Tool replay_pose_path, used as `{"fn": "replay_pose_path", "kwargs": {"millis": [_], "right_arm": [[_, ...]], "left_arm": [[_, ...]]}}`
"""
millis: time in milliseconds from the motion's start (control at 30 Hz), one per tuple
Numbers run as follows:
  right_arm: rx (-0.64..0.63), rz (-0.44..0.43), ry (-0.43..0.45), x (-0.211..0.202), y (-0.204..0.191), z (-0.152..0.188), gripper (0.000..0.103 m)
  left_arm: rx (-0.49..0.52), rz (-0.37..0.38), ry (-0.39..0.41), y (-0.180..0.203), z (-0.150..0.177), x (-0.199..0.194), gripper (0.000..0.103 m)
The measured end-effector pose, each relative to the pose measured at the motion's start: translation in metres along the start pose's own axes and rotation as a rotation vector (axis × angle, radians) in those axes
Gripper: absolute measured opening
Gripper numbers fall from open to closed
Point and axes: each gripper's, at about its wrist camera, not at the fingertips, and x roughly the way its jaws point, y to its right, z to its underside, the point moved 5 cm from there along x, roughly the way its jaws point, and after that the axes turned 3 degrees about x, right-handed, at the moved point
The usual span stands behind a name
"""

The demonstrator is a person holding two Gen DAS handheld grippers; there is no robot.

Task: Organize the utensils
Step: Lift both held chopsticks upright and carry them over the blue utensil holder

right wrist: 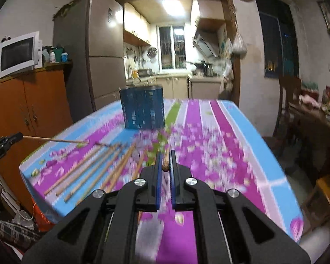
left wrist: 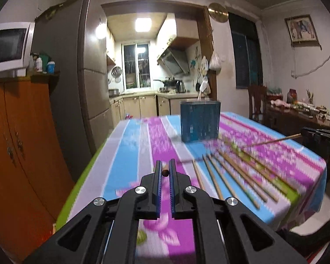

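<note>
Each gripper clamps one wooden chopstick by its butt end, lifted off the table: left gripper (left wrist: 165, 167) on left chopstick (left wrist: 165, 173), right gripper (right wrist: 165, 157) on right chopstick (right wrist: 165, 162). Remaining chopsticks (left wrist: 235, 176) lie loosely fanned on the striped floral tablecloth (left wrist: 129, 154), between the two grippers. Blue perforated utensil holder (left wrist: 200, 121) stands upright beyond them, apart from the pile.

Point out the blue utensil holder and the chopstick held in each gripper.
blue utensil holder (left wrist: 200, 122): left wrist view, front face.
left gripper's chopstick (left wrist: 165, 173): left wrist view, butt end.
right gripper's chopstick (right wrist: 165, 166): right wrist view, butt end.
</note>
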Motion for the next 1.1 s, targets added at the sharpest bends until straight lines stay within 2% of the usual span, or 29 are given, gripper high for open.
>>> {"fn": "replay_pose_path", "kwargs": {"millis": [233,433,600,733,1100], "right_arm": [[-0.056,-0.039,0.046,0.019,-0.003,-0.054,0.005],[-0.091,-0.082,0.088,0.035,-0.011,-0.108,0.005],[-0.097,-0.103,0.091,0.045,-0.013,-0.135,0.005],[-0.103,-0.116,0.090,0.045,-0.015,-0.144,0.005],[-0.077,-0.156,0.064,0.038,-0.021,-0.154,0.005]], "left_arm": [[0.035,0.010,0.029,-0.014,-0.060,0.034,0.007],[0.048,0.063,0.042,-0.023,-0.111,0.074,0.007],[0.048,0.082,0.076,-0.022,-0.141,0.079,0.007],[0.057,0.102,0.100,-0.018,-0.153,0.070,0.007],[0.029,0.156,0.100,-0.015,-0.163,0.066,0.007]]}}
